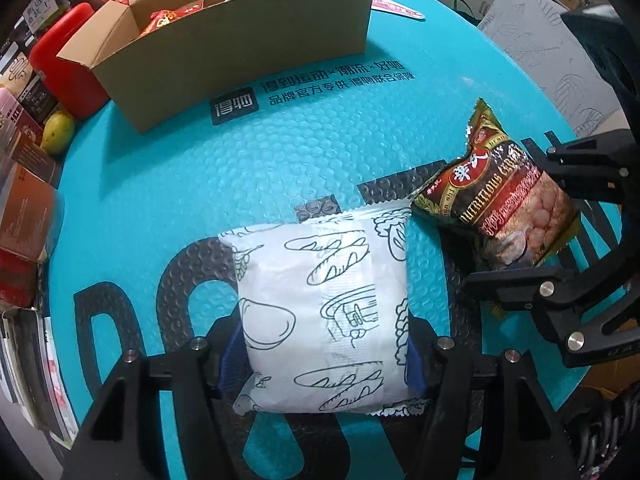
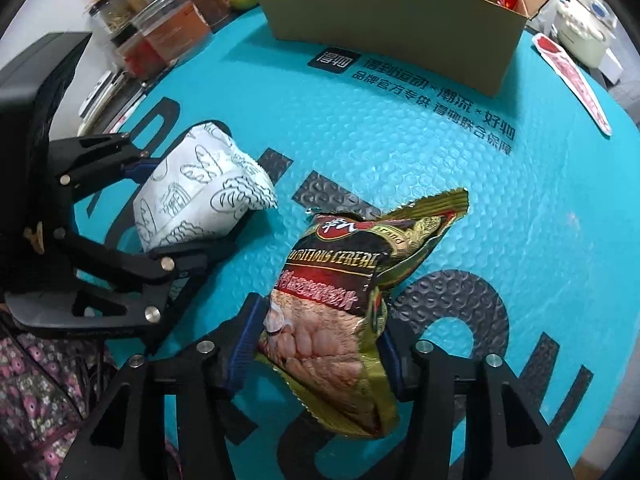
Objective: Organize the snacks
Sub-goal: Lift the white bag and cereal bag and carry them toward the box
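A: What is shown in the left wrist view?

B: A white bread packet (image 1: 324, 312), printed with line drawings of loaves, is seen lying on a teal bubble-wrap mat (image 1: 248, 168) spread over the tabletop. The left gripper (image 1: 322, 356) is pointed steeply down at it, and the packet is set between its jaws, with the blue pads (image 1: 230, 360) touching both sides. To the right, a gold and brown cereal packet (image 1: 516, 204) is seen between the black jaws of the right gripper (image 1: 532, 232). A cardboard box (image 1: 240, 36) is placed at the far edge of the mat, well apart from both packets; red snack wrappers (image 1: 168, 16) are visible inside it. A red container (image 1: 64, 64) and a yellow-green fruit (image 1: 58, 132) are found left of the box.

A: And in the right wrist view?

B: The cereal packet (image 2: 340, 312) is seen crumpled and tilted between the right gripper's (image 2: 320, 356) jaws, pressed by the blue pads (image 2: 244, 344) on either side. Whether it is lifted clear of the mat (image 2: 460, 184) cannot be told. At left, the bread packet (image 2: 200, 188) is held in the jaws of the left gripper (image 2: 160, 208). The box (image 2: 400, 28) is seen beyond, at the top of the view, with glass jars (image 2: 160, 28) lined up to its left and a white appliance (image 2: 584, 28) to its right.
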`<state>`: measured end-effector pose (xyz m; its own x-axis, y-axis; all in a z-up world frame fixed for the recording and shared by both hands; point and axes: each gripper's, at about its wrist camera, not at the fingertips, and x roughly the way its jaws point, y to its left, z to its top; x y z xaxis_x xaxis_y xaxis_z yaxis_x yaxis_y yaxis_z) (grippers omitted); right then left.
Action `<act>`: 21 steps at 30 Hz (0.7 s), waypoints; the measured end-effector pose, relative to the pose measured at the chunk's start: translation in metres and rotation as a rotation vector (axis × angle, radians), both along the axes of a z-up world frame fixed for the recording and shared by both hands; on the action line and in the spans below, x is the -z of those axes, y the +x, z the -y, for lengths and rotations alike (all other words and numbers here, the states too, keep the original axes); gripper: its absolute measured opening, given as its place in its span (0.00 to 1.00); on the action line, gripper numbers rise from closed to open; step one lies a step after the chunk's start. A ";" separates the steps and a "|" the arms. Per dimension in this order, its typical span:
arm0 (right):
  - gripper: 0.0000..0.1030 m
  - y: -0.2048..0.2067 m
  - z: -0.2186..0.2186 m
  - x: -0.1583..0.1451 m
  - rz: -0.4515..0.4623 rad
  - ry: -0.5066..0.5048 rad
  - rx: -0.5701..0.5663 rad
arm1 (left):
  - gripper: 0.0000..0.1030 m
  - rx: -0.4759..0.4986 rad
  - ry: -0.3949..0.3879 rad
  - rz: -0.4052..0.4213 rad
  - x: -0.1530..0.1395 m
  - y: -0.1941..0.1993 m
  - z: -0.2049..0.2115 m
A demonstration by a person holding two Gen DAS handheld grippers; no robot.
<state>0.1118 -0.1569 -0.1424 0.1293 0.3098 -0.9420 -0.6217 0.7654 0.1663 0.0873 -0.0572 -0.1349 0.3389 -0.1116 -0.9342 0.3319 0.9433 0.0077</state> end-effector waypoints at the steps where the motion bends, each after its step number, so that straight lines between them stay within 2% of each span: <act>1: 0.52 0.000 -0.001 0.000 0.007 -0.003 -0.005 | 0.62 0.003 -0.002 0.001 0.000 0.001 -0.001; 2: 0.51 -0.001 -0.002 0.000 0.016 -0.007 -0.013 | 0.61 0.007 -0.006 0.003 0.000 -0.001 -0.001; 4: 0.42 -0.002 -0.008 0.001 0.028 -0.003 -0.027 | 0.61 0.013 -0.021 0.009 -0.001 0.003 -0.004; 7: 0.38 -0.005 -0.006 -0.002 0.056 0.007 -0.038 | 0.55 0.036 -0.018 0.023 -0.003 -0.002 -0.001; 12: 0.37 -0.012 -0.015 -0.008 0.059 0.026 -0.066 | 0.54 0.054 -0.050 -0.006 -0.007 -0.007 -0.002; 21: 0.37 -0.005 -0.019 -0.028 0.047 0.071 -0.081 | 0.54 0.064 -0.051 0.042 -0.036 -0.004 -0.017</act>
<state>0.1066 -0.1381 -0.1148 0.1443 0.3870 -0.9107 -0.6892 0.6997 0.1881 0.0834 -0.0406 -0.0988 0.3687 -0.1816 -0.9116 0.3917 0.9198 -0.0248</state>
